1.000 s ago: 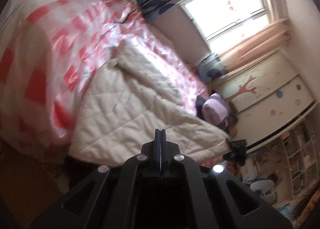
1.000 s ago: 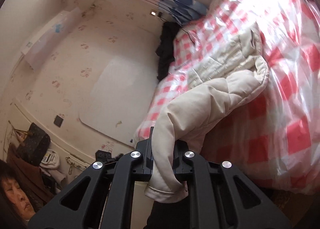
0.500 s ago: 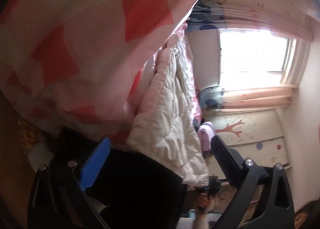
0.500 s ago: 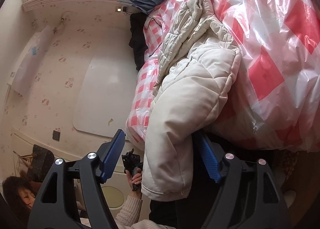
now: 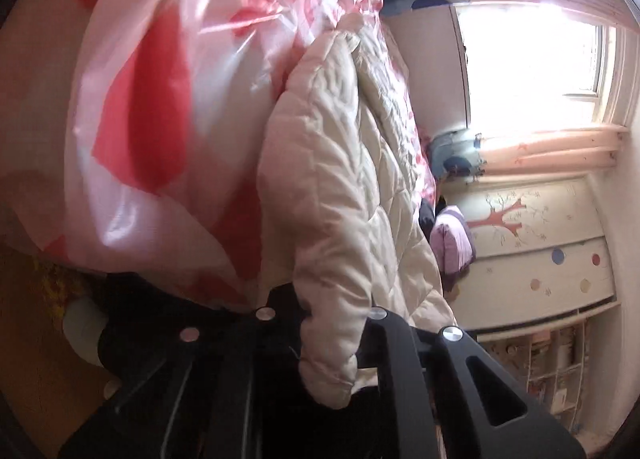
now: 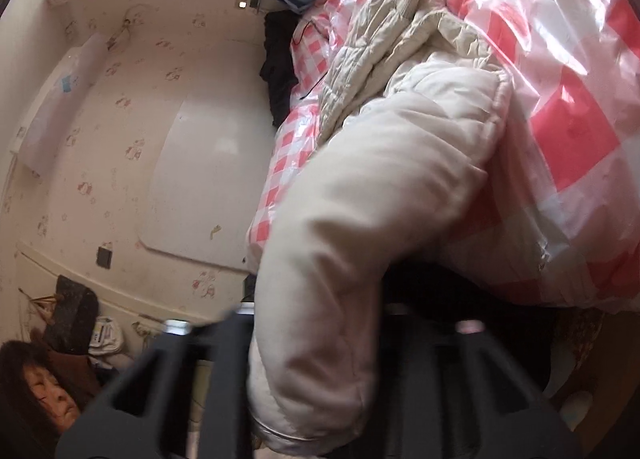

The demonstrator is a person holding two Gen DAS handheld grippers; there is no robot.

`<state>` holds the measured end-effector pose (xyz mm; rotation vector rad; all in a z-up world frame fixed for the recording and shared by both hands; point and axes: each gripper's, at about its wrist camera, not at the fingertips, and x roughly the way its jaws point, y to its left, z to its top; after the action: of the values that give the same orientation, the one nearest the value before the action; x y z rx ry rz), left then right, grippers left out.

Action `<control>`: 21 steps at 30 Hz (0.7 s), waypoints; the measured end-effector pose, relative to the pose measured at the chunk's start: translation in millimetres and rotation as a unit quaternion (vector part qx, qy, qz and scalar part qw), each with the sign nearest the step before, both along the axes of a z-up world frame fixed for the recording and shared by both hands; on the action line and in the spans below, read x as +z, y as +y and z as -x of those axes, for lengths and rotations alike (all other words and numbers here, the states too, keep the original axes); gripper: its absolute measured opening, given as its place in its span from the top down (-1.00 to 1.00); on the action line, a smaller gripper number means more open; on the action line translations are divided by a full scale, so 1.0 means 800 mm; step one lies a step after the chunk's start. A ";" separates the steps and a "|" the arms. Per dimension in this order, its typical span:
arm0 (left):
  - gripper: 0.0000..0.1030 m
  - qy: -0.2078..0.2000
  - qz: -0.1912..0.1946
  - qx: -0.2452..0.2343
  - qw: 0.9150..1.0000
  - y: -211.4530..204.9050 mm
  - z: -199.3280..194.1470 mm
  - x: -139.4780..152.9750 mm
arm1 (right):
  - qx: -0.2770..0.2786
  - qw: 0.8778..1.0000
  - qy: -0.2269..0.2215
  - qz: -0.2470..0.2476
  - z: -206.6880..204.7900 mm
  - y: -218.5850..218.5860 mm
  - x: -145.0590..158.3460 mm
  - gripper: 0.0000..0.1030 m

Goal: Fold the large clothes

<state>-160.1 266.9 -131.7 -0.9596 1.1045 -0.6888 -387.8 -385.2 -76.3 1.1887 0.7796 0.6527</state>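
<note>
Both grippers, left (image 5: pixel 330 323) and right (image 6: pixel 316 323), just closed again on the cream coat (image 5: pixel 344 187).

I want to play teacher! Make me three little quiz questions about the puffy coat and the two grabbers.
1. True or false: the coat lies on a red-and-white checked sheet.
2. What does the left gripper pinch? A) a curtain B) a sleeve of the coat C) a pillow
3. Fill in: the right gripper has just closed on the coat's other ____.

Key: 1 true; 2 B; 3 sleeve. Both grippers' jaws have just been closing, each with a cream sleeve end between them, hanging over the bed's edge.
</note>
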 end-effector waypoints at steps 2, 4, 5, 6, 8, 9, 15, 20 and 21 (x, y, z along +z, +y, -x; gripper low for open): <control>0.82 -0.025 0.015 0.010 1.000 -0.002 0.007 0.032 | -0.018 1.000 -0.021 -0.003 -0.002 0.000 0.011 0.81; 0.83 -0.057 0.031 0.013 0.998 -0.004 0.008 0.077 | -0.030 0.998 -0.049 -0.008 -0.008 -0.003 0.032 0.83; 0.84 -0.074 0.036 0.012 0.997 -0.011 0.010 0.097 | -0.035 0.997 -0.066 -0.009 -0.010 -0.005 0.047 0.83; 0.84 -0.091 0.042 0.011 0.995 -0.015 0.012 0.121 | -0.041 0.995 -0.086 -0.012 -0.011 -0.009 0.064 0.83; 0.84 -0.123 0.064 0.010 0.990 -0.014 0.020 0.166 | -0.052 0.992 -0.118 -0.019 -0.010 -0.018 0.098 0.83; 0.84 -0.135 0.071 0.008 0.988 -0.015 0.025 0.185 | -0.055 0.990 -0.131 -0.023 -0.008 -0.026 0.113 0.83; 0.78 -0.129 0.021 -0.057 0.990 -0.007 0.076 0.209 | -0.022 0.994 -0.105 0.037 0.040 -0.059 0.133 0.72; 0.01 0.008 -0.215 -0.121 0.969 0.038 0.111 0.107 | 0.016 0.982 0.094 0.163 0.087 -0.086 0.032 0.19; 0.02 0.045 -0.249 -0.091 0.963 0.065 0.111 0.091 | -0.012 0.977 0.124 0.175 0.096 -0.103 0.019 0.19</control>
<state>-248.6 319.2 -59.3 -0.4650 1.3754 -0.4794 -464.7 -467.8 -60.9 0.9617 1.0426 0.3297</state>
